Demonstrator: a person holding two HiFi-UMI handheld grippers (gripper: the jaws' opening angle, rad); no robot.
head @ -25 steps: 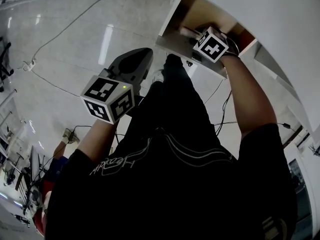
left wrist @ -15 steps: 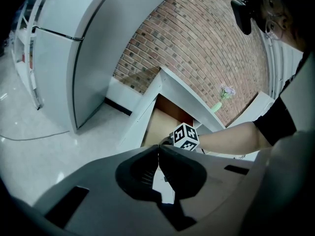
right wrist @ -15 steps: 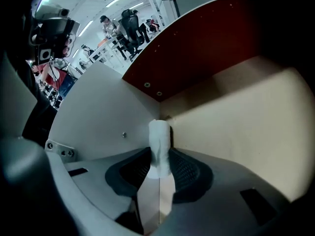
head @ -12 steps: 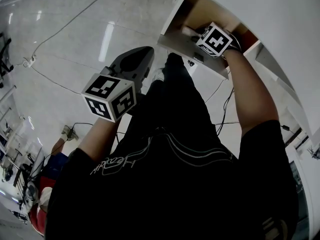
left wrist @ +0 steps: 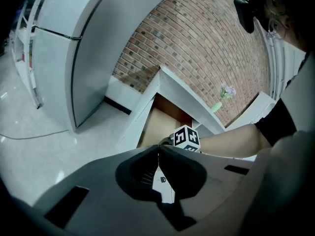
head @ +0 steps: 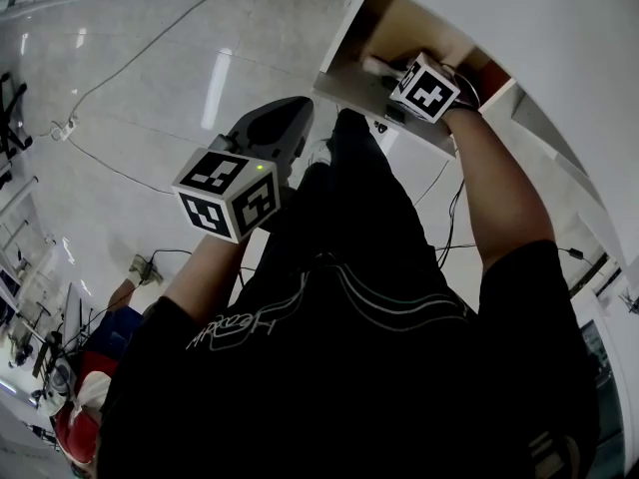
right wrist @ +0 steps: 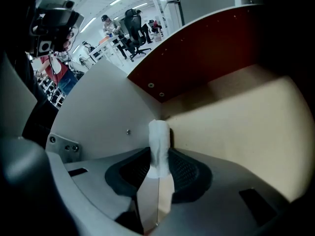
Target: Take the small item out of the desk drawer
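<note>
The open desk drawer (head: 351, 30) is at the top of the head view, with a pale wooden floor (right wrist: 236, 122). My right gripper (head: 387, 71) reaches down into it near the front panel. Its jaws have just been closing and now pinch a small white roll-shaped item (right wrist: 159, 139), which stands up between the pads of the right gripper (right wrist: 160, 156). The item's end also shows as a pale stub (head: 370, 65). My left gripper (head: 288, 118) hangs over the floor, away from the drawer. Its tips meet with nothing between them in the left gripper view (left wrist: 158, 150).
The white desk top (head: 519, 28) runs along the upper right. A red-brown drawer side (right wrist: 197, 58) rises behind the item. Cables and a power strip (head: 60, 128) lie on the glossy floor. A white cabinet (left wrist: 74, 43) and brick wall (left wrist: 206, 43) stand beyond.
Both hands stay where they were. The right gripper remains inside the drawer over the white item. Only the head view itself shifts slightly.
</note>
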